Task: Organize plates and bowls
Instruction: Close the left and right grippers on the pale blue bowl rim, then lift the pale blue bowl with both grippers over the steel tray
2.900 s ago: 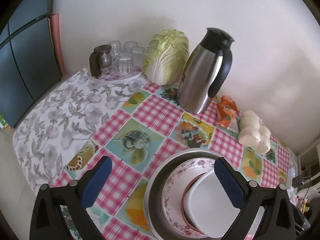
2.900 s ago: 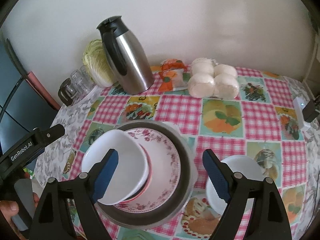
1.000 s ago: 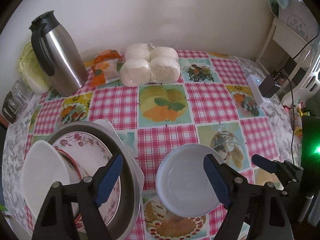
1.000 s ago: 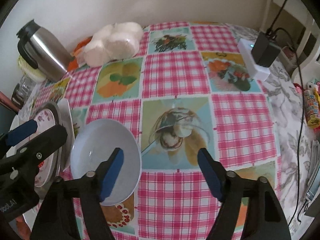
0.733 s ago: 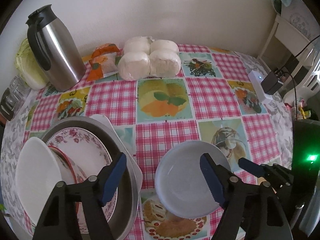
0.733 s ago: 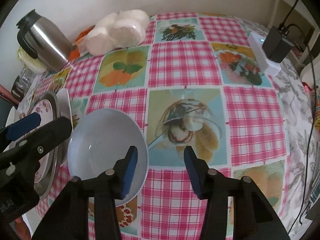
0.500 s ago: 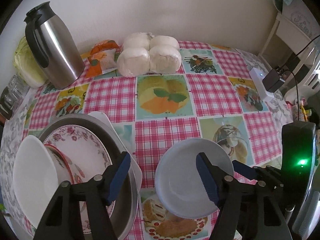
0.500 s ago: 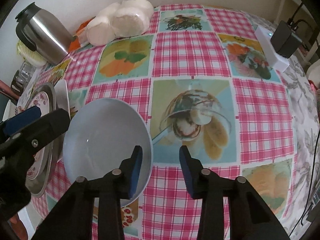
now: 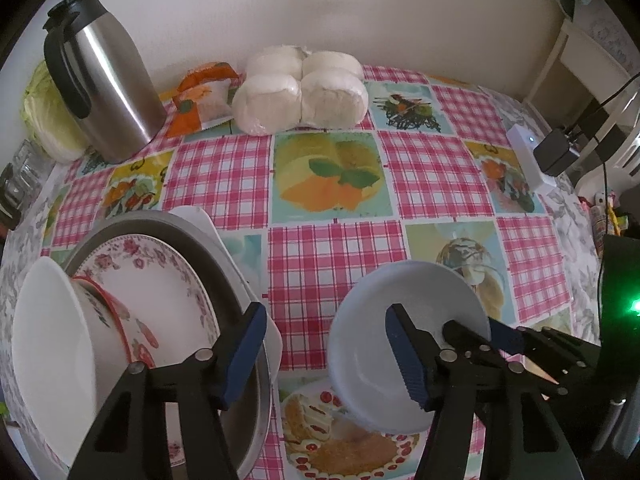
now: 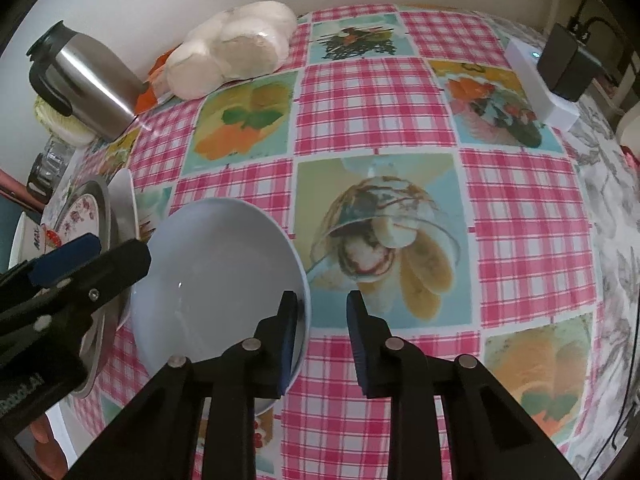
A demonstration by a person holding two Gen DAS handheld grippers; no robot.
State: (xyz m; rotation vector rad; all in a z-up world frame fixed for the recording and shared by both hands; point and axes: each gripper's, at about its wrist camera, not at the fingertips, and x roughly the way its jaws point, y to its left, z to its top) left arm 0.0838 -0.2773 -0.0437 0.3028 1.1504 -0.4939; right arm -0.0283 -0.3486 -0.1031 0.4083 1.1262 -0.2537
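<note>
A plain white bowl (image 10: 216, 264) lies on the checked tablecloth near the front edge. My right gripper (image 10: 322, 298) straddles its right rim, one finger inside the bowl and one outside. Its jaws are closing, and a gap still shows between the outer pad and the rim. My left gripper (image 9: 325, 312) hovers above the bowl's (image 9: 360, 344) left side with its jaws closing on nothing. To the left, a grey metal pan (image 9: 200, 240) holds a floral plate (image 9: 160, 280), a red-rimmed bowl (image 9: 104, 312) and a tipped white bowl (image 9: 44, 340).
A steel thermos jug (image 9: 100, 76), an orange packet (image 9: 200, 96) and a bag of white buns (image 9: 304, 88) stand along the wall, with a cabbage (image 9: 44, 120) at far left. A white box (image 9: 528, 160) with a black adapter (image 9: 556, 152) sits at the right edge.
The right jaws have narrowed from wide open to a small gap around the white bowl's right rim. The left jaws have narrowed a little. Both hands have barely shifted.
</note>
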